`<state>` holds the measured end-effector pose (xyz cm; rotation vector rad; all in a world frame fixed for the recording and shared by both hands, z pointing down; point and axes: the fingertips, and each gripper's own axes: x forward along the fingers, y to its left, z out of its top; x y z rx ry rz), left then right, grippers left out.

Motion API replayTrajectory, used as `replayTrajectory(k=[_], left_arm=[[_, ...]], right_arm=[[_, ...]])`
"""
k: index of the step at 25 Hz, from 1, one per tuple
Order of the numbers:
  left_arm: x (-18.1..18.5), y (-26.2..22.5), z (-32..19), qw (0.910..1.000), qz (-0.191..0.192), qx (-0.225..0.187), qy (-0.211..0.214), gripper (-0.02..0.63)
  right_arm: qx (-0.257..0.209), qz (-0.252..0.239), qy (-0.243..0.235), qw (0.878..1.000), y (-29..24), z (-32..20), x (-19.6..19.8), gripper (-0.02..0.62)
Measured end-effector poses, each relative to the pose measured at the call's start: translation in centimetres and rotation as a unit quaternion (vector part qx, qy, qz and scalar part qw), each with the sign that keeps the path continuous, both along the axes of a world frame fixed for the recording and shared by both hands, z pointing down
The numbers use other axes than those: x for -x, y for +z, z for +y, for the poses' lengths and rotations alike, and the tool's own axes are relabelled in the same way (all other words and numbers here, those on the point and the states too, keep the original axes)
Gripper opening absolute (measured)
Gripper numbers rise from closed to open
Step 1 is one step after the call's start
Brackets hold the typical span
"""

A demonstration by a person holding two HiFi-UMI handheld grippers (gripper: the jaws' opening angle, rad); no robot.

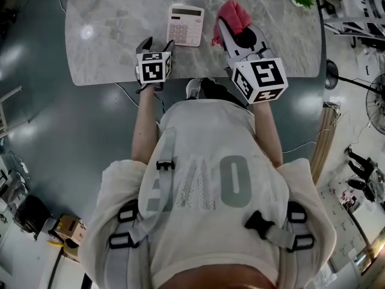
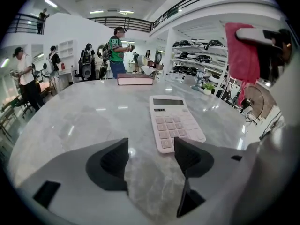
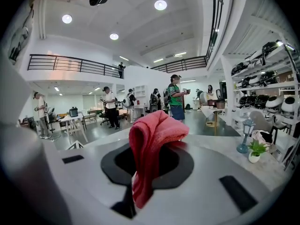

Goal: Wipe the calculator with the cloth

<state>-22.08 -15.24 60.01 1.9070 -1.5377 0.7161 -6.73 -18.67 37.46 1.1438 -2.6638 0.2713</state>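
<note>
A pale pink calculator (image 1: pixel 185 24) lies flat on the grey marble table (image 1: pixel 108 35), keys up. My left gripper (image 1: pixel 155 44) hovers just in front of it, open and empty; in the left gripper view the calculator (image 2: pixel 174 121) lies right beyond the gap between the jaws. To the calculator's right, my right gripper (image 1: pixel 231 30) is shut on a red cloth (image 1: pixel 233 17) and held above the table. In the right gripper view the cloth (image 3: pixel 151 149) bunches up over the closed jaws and hangs down between them.
A dark red book (image 2: pixel 135 79) lies at the table's far side. A small potted plant (image 3: pixel 256 150) and a little lantern (image 3: pixel 245 134) stand near the right edge. Several people stand in the hall beyond the table.
</note>
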Motion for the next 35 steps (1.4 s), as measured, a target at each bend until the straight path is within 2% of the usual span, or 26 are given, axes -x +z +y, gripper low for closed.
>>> replayTrajectory(k=[5,9,15,18,21,25,28,32,35], left_arm=[[-0.3,1.3,-0.1,0.9997,-0.007,0.017,0.015,0.295],[-0.3,1.6,0.1,0.9993,0.025,0.026,-0.006,0.295],[-0.2,1.7,0.2,0.9986,0.036,0.038,-0.008,0.296],[-0.2,1.8,0.1,0.9987,0.035,0.036,-0.005,0.296],[-0.3,1.8,0.1,0.9988,0.037,0.032,-0.005,0.296],[-0.1,1.7,0.2,0.9990,0.042,0.016,-0.003,0.292],[-0.1,1.6,0.1,0.9988,0.044,0.019,0.000,0.288],[0.0,1.7,0.0,0.9988,0.046,0.017,-0.003,0.287],[0.0,1.8,0.0,0.9987,0.047,0.017,-0.001,0.285]], right_arm=[[0.005,0.003,0.001,1.000,0.6,-0.5,0.2,0.058],[0.008,0.010,-0.003,1.000,0.9,-0.4,0.4,0.058],[0.002,0.031,-0.007,1.000,1.1,-1.0,0.6,0.058],[-0.010,0.063,-0.005,0.998,1.2,-2.3,0.6,0.058],[-0.027,0.128,-0.013,0.991,2.1,-4.0,0.8,0.058],[-0.042,0.233,-0.039,0.971,5.1,-6.4,1.3,0.058],[-0.048,0.300,-0.066,0.951,7.4,-7.5,2.1,0.058],[-0.057,0.395,-0.116,0.910,10.8,-8.0,3.6,0.058],[-0.056,0.442,-0.150,0.883,13.3,-7.7,4.5,0.058]])
